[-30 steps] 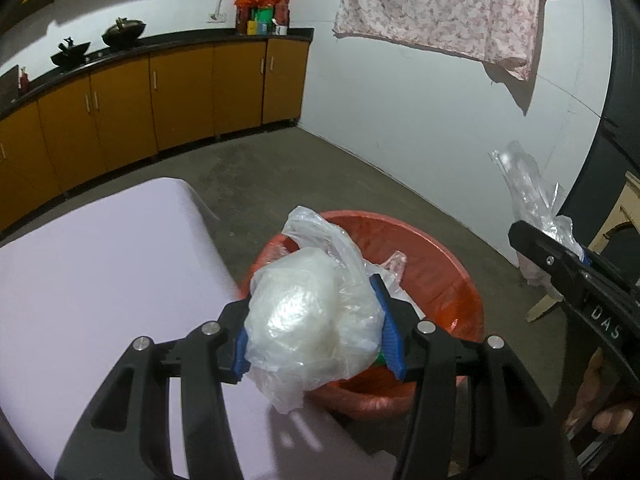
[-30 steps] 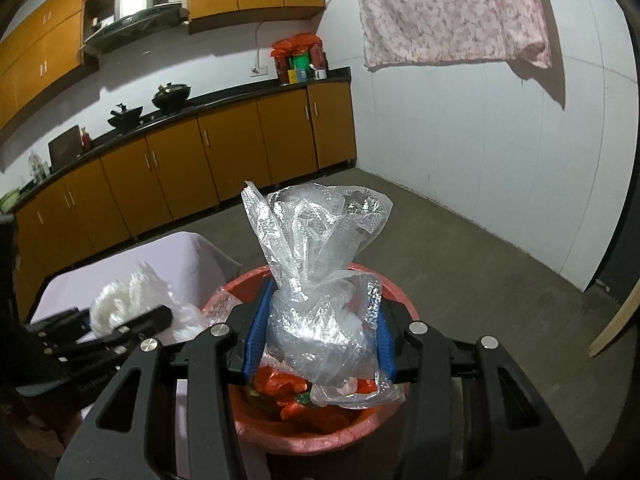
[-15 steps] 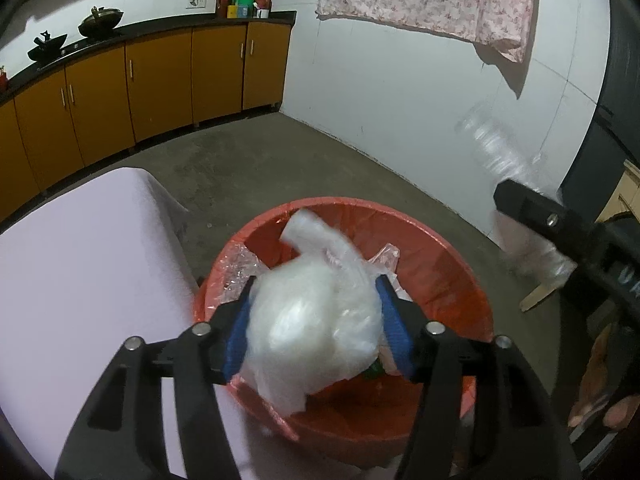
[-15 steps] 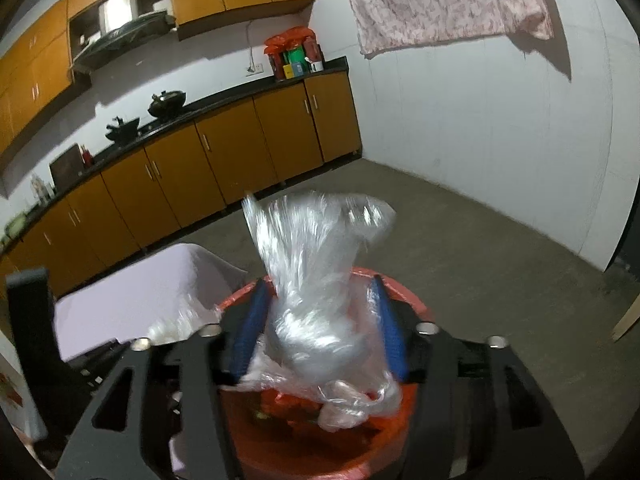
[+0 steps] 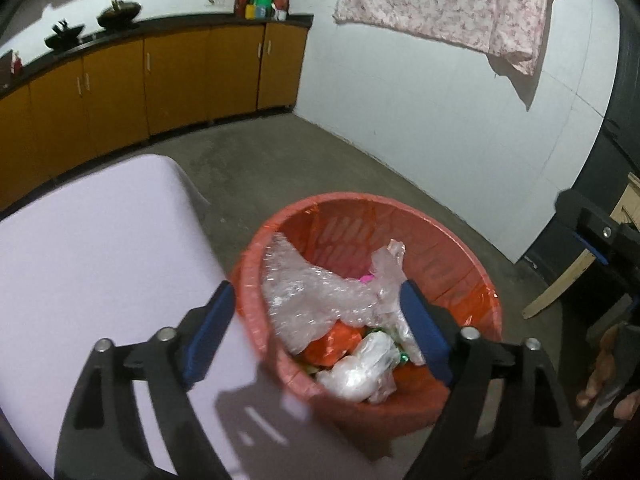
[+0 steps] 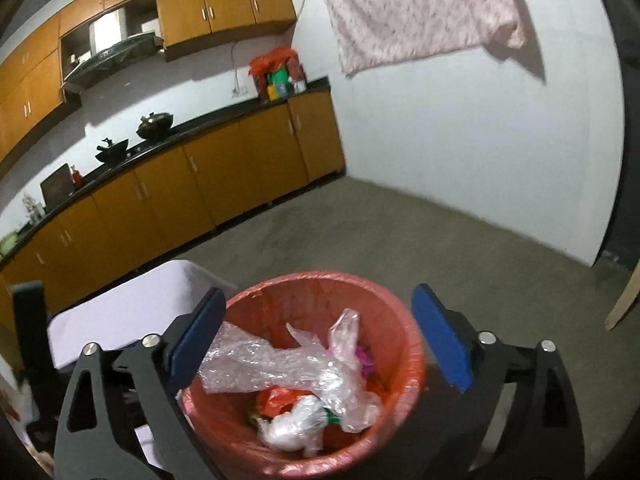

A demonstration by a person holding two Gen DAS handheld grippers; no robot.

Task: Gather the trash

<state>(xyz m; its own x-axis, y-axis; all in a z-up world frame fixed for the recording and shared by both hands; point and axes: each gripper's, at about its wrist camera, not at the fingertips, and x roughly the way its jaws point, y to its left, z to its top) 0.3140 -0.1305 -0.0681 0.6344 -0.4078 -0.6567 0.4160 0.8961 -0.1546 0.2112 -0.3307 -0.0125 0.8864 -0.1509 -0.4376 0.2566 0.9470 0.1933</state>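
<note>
A red bin (image 5: 452, 248) with a red liner stands on the floor beside the table; it also shows in the right wrist view (image 6: 396, 316). Inside lie a white plastic bag (image 5: 360, 372) (image 6: 292, 424), a crumpled clear plastic bag (image 5: 316, 300) (image 6: 304, 364) and orange and green wrappers. My left gripper (image 5: 316, 332) is open and empty above the bin's near rim. My right gripper (image 6: 320, 336) is open and empty above the bin. Part of the right gripper (image 5: 600, 240) shows at the right edge of the left wrist view.
A table with a pale lilac cloth (image 5: 92, 256) (image 6: 132, 308) stands left of the bin. Orange kitchen cabinets (image 5: 160, 80) (image 6: 200, 192) line the back wall. A floral cloth (image 5: 448, 0) hangs on the white wall. A wooden plank (image 5: 556, 284) leans at right. Concrete floor surrounds the bin.
Both grippers have opened and let go of their plastic bags. The white bag and the clear bag now lie inside the red bin.
</note>
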